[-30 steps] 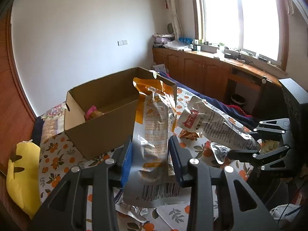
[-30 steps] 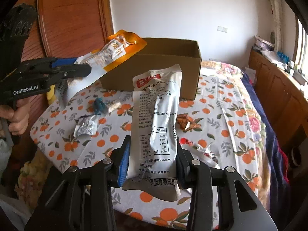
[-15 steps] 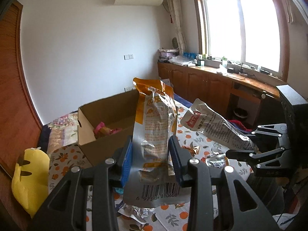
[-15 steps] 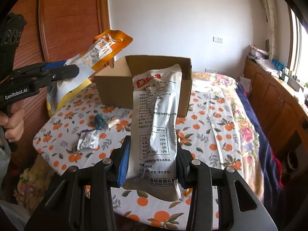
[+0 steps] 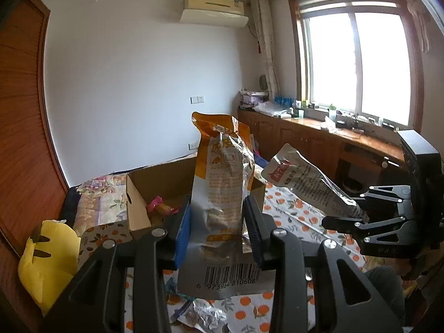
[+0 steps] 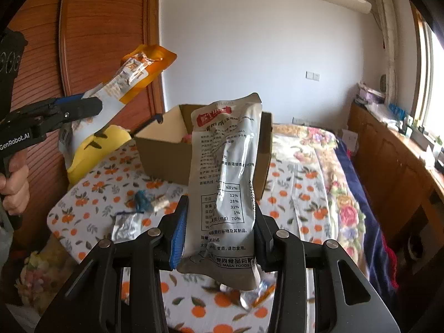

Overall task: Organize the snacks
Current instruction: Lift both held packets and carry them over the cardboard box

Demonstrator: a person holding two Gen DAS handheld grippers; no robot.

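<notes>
My left gripper [image 5: 217,223] is shut on an orange and silver snack bag [image 5: 224,183], held upright above the table. In the right wrist view that same orange bag [image 6: 133,75] slants up at the left, with the left gripper [image 6: 83,108] clamped on it. My right gripper [image 6: 219,227] is shut on a grey snack pouch [image 6: 226,172] with a red label. From the left wrist view the grey pouch [image 5: 305,180] leans at the right in the right gripper [image 5: 347,216]. An open cardboard box [image 6: 166,141] stands behind both bags; the box [image 5: 138,208] holds a pink wrapper [image 5: 155,204].
Small loose wrappers [image 6: 126,224] and a blue packet [image 6: 143,198] lie on the orange-print tablecloth [image 6: 285,194]. A yellow plush toy [image 5: 47,252] sits at the table's left by the wooden wardrobe [image 6: 105,27]. A hand [image 6: 14,186] grips the left tool. Wooden cabinets [image 5: 305,138] run under the window.
Both grippers have risen with their bags still clamped. The box and table have dropped lower in both views, and more of the wall and ceiling shows.
</notes>
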